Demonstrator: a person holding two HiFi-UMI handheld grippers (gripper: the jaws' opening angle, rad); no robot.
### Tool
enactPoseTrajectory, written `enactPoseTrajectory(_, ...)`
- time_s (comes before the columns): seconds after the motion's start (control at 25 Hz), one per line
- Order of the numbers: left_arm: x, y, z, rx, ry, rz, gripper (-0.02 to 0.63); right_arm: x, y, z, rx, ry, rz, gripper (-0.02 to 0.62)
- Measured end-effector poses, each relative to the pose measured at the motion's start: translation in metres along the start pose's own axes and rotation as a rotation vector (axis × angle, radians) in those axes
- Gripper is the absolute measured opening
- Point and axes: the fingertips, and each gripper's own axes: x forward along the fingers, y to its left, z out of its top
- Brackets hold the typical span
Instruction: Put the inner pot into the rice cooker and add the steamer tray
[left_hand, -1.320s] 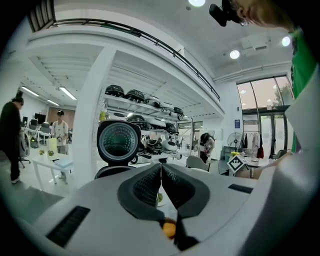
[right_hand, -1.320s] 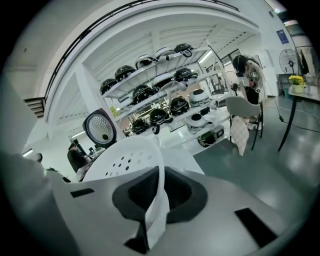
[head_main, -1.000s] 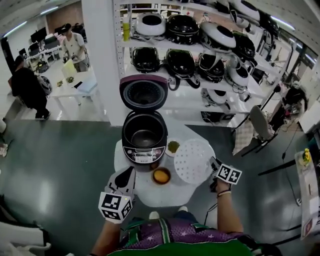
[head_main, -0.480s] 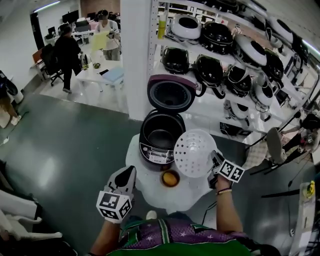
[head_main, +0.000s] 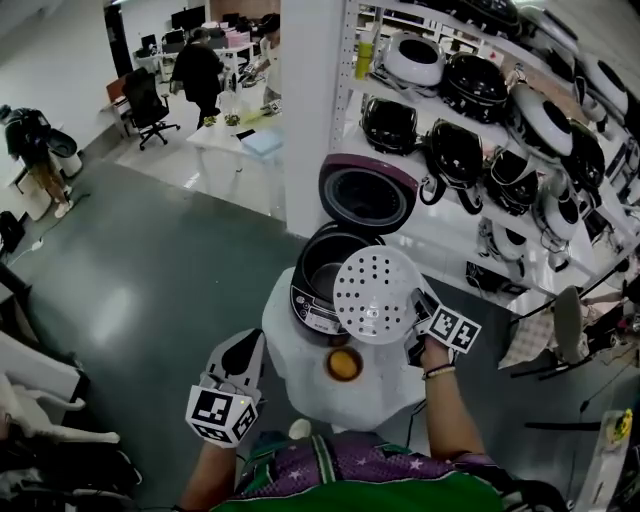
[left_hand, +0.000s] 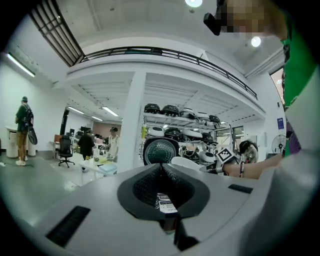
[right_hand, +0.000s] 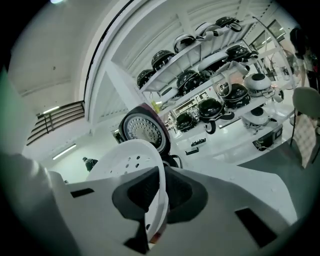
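Head view shows the right tongs (head_main: 413, 312) closed on the rim of the steamer tray (head_main: 375, 295), which hangs tilted over the open rice cooker (head_main: 312, 305). The inner pot (head_main: 328, 268) already sits inside, ahead of and below these tongs. The left tongs (head_main: 248, 350) are closed on nothing, apart from the cooker. I think the thin rim grip is a risk: the tray may slip, or catch on the pot rim if lowered tilted. The raised lid (head_main: 365, 195) stands just beyond the tray, so room is limited there. A small bowl (head_main: 344, 364) lies on the worktop (head_main: 385, 385) between both tongs.
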Motion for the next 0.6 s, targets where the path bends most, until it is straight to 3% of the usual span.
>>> enactPoseTrajectory(0.6, -0.006, -0.016, -0.013, -0.048, 0.035, 0.176, 0.025, 0.093, 0.007, 0.007, 0.023, 0.108, 0.072, 0.049)
